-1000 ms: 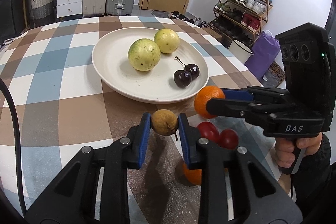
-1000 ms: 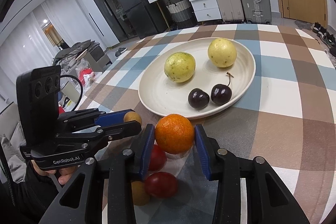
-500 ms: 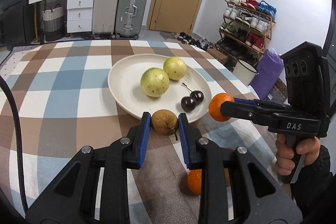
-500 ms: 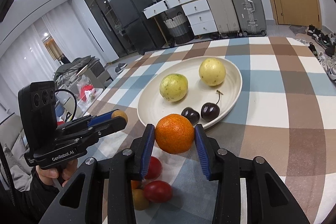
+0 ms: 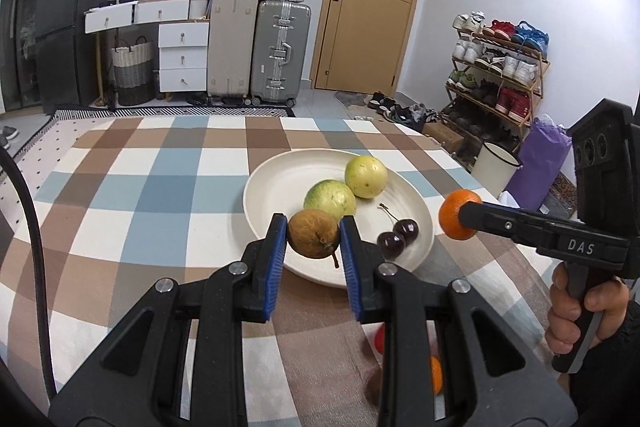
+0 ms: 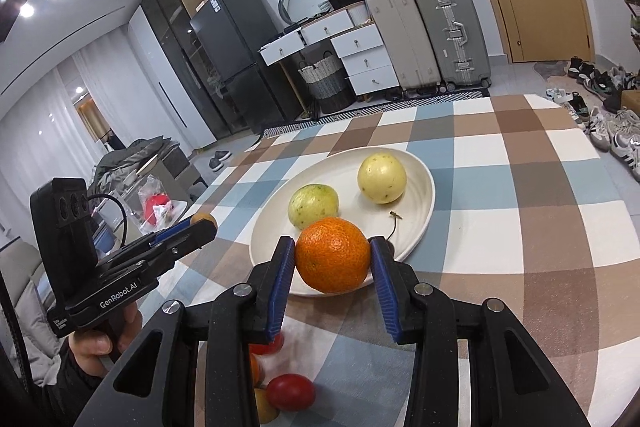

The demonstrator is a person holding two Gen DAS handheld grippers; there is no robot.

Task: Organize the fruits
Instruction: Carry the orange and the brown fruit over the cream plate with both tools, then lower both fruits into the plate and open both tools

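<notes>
The left tool point(image 5: 314, 239) squeezes a brown fruit point(image 5: 313, 233). The right tool point(image 6: 333, 261) squeezes an orange point(image 6: 333, 259). Cherries point(image 5: 398, 237) sit on the plate point(image 5: 272, 195) just past them.

My left gripper point(image 5: 313, 233) is clamped on a small brown fruit point(image 5: 313, 233); beside it, my right gripper point(image 6: 332, 261) pinches an orange point(image 6: 332, 261), both angled downward.

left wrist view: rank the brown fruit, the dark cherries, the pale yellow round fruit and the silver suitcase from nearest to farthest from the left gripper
1. Small brown stemmed fruit: clamped between the left gripper's blue pads.
2. Pair of dark cherries: just right of the pads, on the cream plate's near side.
3. Pale yellow round fruit: farther back on the plate, to the right.
4. Silver hard-shell suitcase: against the far wall, beyond the table.
</notes>
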